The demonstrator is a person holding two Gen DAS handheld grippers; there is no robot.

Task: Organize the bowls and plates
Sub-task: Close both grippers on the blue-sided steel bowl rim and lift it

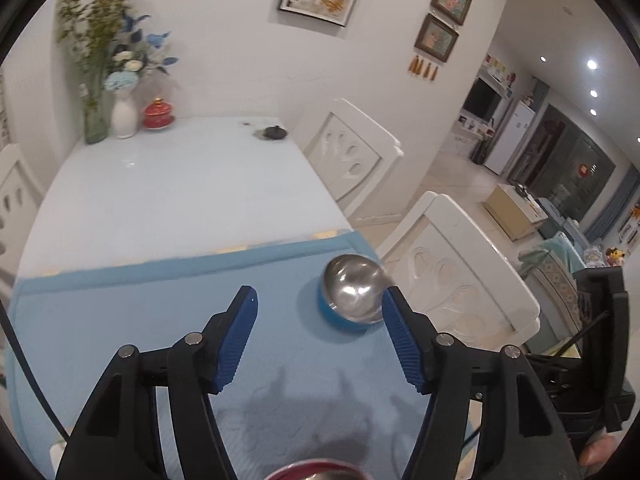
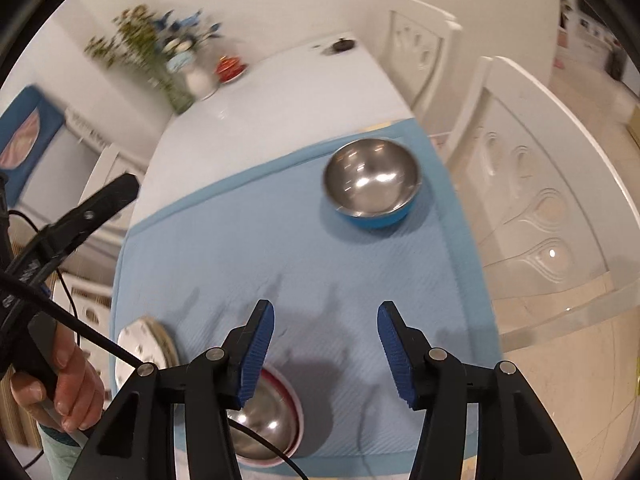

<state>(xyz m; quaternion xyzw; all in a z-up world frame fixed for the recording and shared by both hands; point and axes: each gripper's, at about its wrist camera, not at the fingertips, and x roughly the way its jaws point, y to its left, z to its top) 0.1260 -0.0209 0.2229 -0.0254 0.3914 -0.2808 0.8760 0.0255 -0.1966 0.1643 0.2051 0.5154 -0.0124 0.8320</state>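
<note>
A steel bowl with a blue outside point(image 1: 352, 290) point(image 2: 372, 180) sits on the blue mat point(image 1: 160, 320) point(image 2: 260, 248) near its far right corner. A steel bowl with a red outside point(image 2: 266, 424) sits at the mat's near edge; its rim shows in the left wrist view point(image 1: 316, 474). A white plate point(image 2: 140, 350) lies at the mat's near left. My left gripper point(image 1: 320, 300) is open and empty above the mat, its right finger beside the blue bowl. My right gripper point(image 2: 326, 316) is open and empty above the mat, its left finger over the red bowl.
The white table point(image 1: 180, 184) holds vases with flowers point(image 1: 108, 80), a red lidded cup point(image 1: 159, 114) and a small dark pot point(image 1: 274, 133) at its far end. Two white chairs point(image 1: 452, 272) stand along the right side.
</note>
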